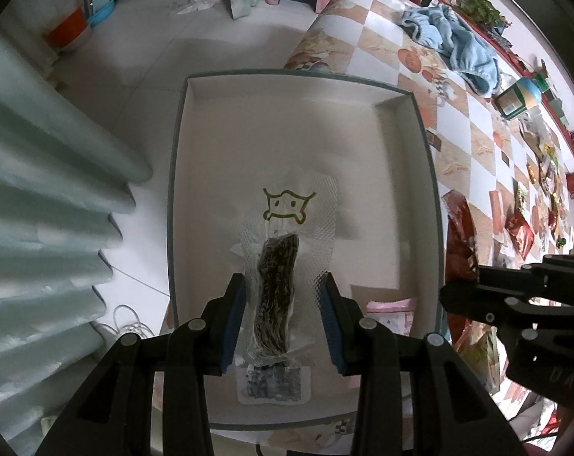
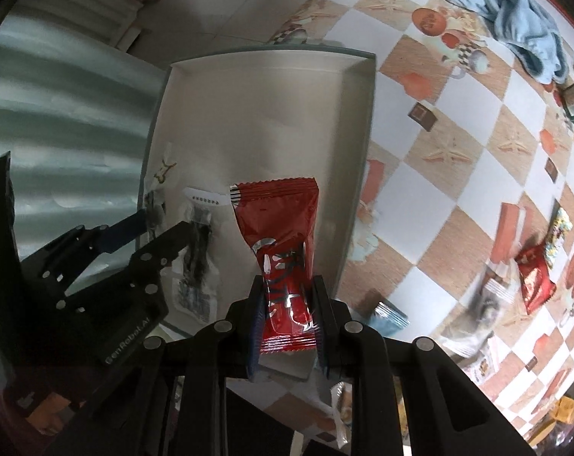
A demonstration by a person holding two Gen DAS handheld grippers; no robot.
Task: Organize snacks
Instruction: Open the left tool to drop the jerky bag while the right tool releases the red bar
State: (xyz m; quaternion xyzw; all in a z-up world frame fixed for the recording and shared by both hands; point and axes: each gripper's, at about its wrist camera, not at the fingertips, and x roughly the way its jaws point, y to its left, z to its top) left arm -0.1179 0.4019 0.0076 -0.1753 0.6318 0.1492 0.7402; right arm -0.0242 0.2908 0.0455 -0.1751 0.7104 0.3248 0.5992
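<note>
My left tongs pinch a clear packet with a dark strip inside, held over the white tray. My right tongs pinch a red wrapper above the same tray's right side. The tray sits on the checkered worktop, where more snacks lie scattered.

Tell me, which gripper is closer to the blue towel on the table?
The right gripper, though neither is close. It holds a red snack packet over the box's towel-side half. The left gripper sits farther from the blue towel, across the box beside the curtain.
</note>
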